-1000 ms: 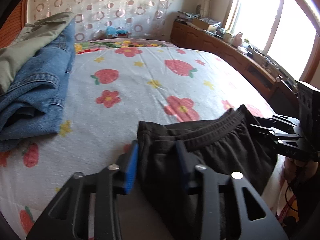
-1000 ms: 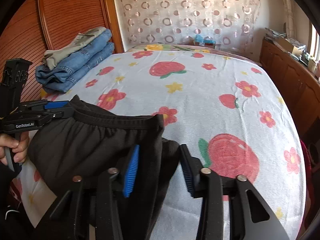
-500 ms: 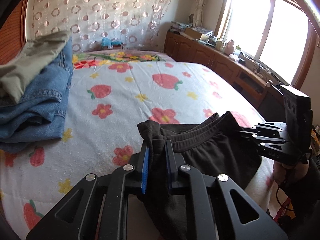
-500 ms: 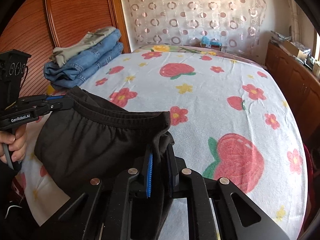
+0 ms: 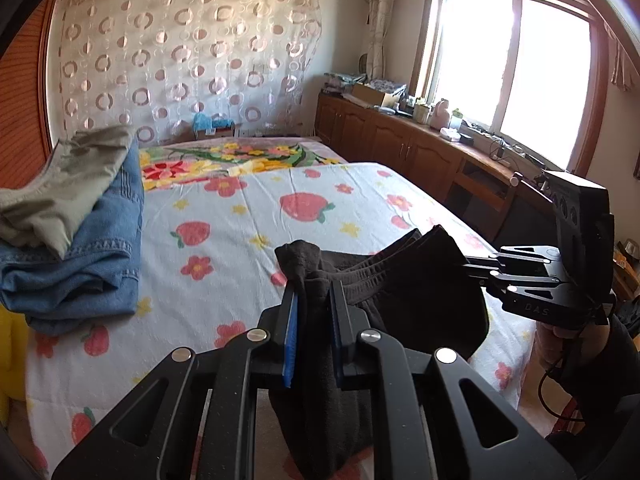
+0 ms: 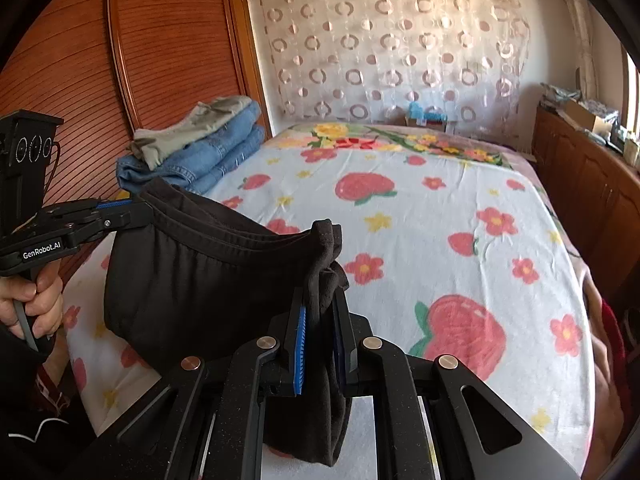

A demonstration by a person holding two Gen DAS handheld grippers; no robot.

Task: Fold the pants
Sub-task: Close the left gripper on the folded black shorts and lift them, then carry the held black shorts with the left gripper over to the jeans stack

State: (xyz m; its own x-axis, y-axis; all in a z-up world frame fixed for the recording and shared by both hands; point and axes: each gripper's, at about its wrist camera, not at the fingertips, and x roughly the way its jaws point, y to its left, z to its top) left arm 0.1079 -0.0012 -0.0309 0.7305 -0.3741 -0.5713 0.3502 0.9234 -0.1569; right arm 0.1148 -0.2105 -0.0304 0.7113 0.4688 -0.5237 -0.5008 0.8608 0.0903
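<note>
Black pants (image 5: 404, 280) (image 6: 192, 276) with an elastic waistband hang between my two grippers above the near edge of the bed. My left gripper (image 5: 313, 296) is shut on one corner of the waistband, the cloth bunched between its blue pads. My right gripper (image 6: 320, 304) is shut on the other corner. In the left wrist view the right gripper (image 5: 472, 266) shows at the right, pinching the waistband end. The right wrist view has the left gripper (image 6: 136, 210) at the left, held by a hand (image 6: 36, 304). The legs of the pants hang down out of sight.
The bed (image 6: 440, 240) has a white sheet with strawberries and flowers. A stack of folded jeans topped by khaki pants (image 5: 76, 224) (image 6: 196, 148) lies at its left side by a wooden headboard (image 6: 80, 80). Wooden cabinets (image 5: 400, 148) under a window line the right.
Both grippers closed on the waistband corners, which were loose between open jaws a second ago. Since then both have risen, lifting the waistband off the bed.
</note>
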